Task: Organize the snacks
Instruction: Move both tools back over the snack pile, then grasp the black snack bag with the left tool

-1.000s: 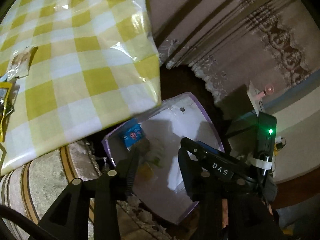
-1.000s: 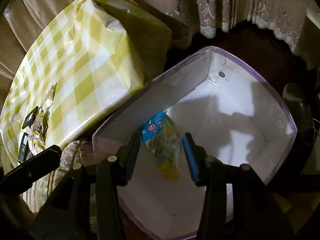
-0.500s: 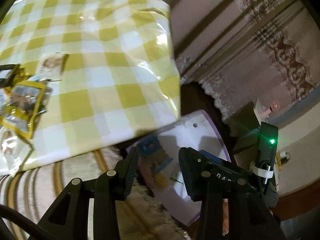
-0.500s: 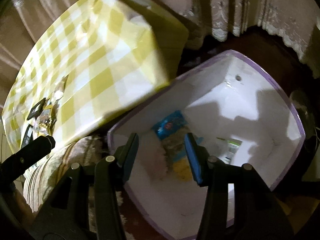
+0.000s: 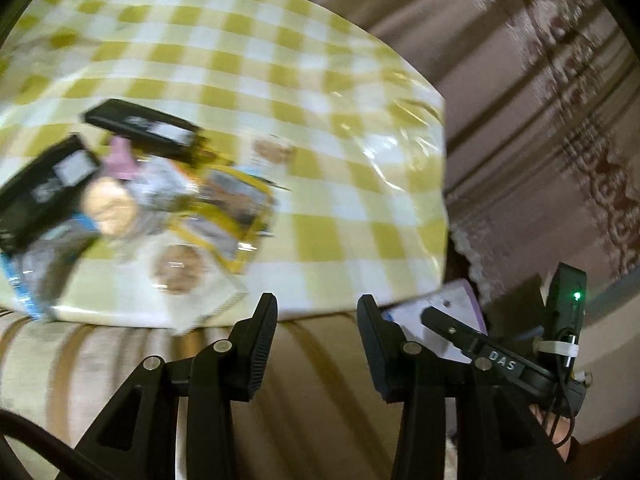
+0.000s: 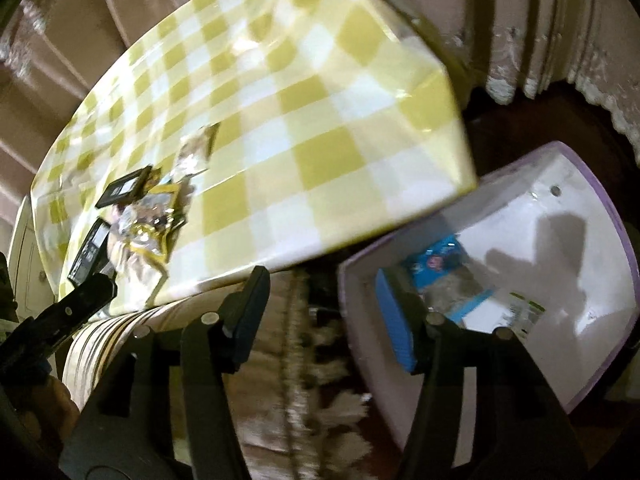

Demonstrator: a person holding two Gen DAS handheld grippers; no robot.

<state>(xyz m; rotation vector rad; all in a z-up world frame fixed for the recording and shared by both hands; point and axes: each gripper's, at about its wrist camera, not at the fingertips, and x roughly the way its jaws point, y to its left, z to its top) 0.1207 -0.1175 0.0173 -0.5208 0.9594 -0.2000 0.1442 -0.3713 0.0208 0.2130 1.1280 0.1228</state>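
Several snack packets (image 5: 224,208) lie in a blurred heap on the yellow checked tablecloth (image 5: 320,120), with two black packets (image 5: 140,128) among them. My left gripper (image 5: 316,332) is open and empty, just short of the table's near edge. My right gripper (image 6: 324,312) has its jaws opening with nothing between them; it hangs between the table corner and the white purple-rimmed bin (image 6: 600,208). A blue packet (image 6: 436,258) and a green-labelled one (image 6: 524,312) lie inside the bin. The snack heap (image 6: 148,220) on the table also shows far left in this view.
A striped, fringed cloth (image 6: 280,360) covers the surface below the table's edge. Curtains (image 5: 540,100) hang behind the table and bin. The bin (image 5: 452,312) stands low, right of the table corner, with my right gripper's body (image 5: 500,364) above it. Dark floor surrounds the bin.
Both views swung left, from the bin towards the table and its heap. The blue packet, once between my right fingers, now lies in the bin, and those fingers stand wider apart.
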